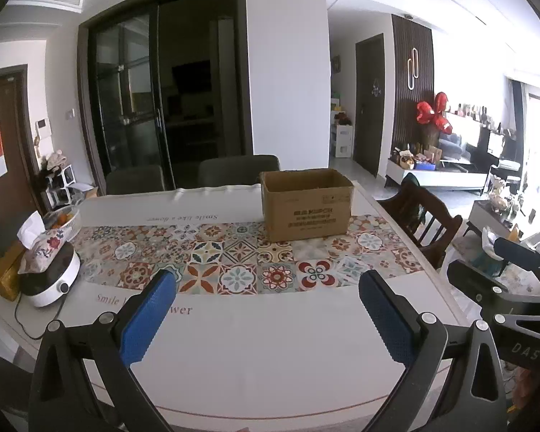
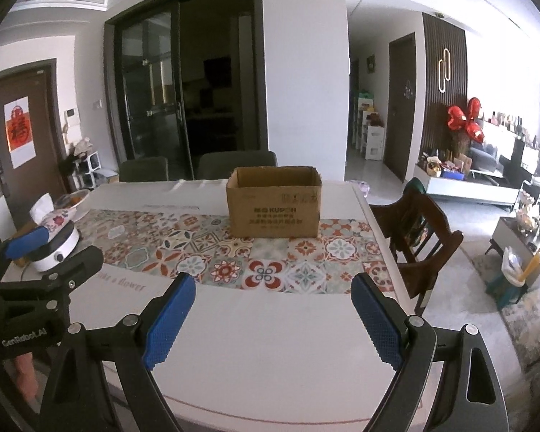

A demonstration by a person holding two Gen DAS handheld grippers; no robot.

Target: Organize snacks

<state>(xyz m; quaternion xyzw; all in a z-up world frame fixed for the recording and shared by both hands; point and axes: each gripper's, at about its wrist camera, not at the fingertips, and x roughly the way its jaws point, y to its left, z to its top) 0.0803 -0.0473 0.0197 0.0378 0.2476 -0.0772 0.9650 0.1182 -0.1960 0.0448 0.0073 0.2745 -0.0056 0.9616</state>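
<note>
An open brown cardboard box (image 1: 307, 206) stands on the far right part of the table, on the patterned runner; it also shows in the right wrist view (image 2: 274, 202). Its inside is hidden. No snacks show on the table. My left gripper (image 1: 268, 280) is open and empty above the table's near edge. My right gripper (image 2: 273, 284) is open and empty, also near the front edge, to the right of the left one. The left gripper's body (image 2: 28, 277) shows at the left of the right wrist view.
The table (image 1: 270, 342) has a white cloth with a tiled runner. At its left stand a white round appliance (image 1: 50, 280) with a tissue pouch (image 1: 43, 248) on it, a basket (image 1: 66, 219) and a yellow box (image 1: 5, 273). A dark wooden chair (image 2: 417, 230) stands at the right, grey chairs (image 1: 239, 169) behind.
</note>
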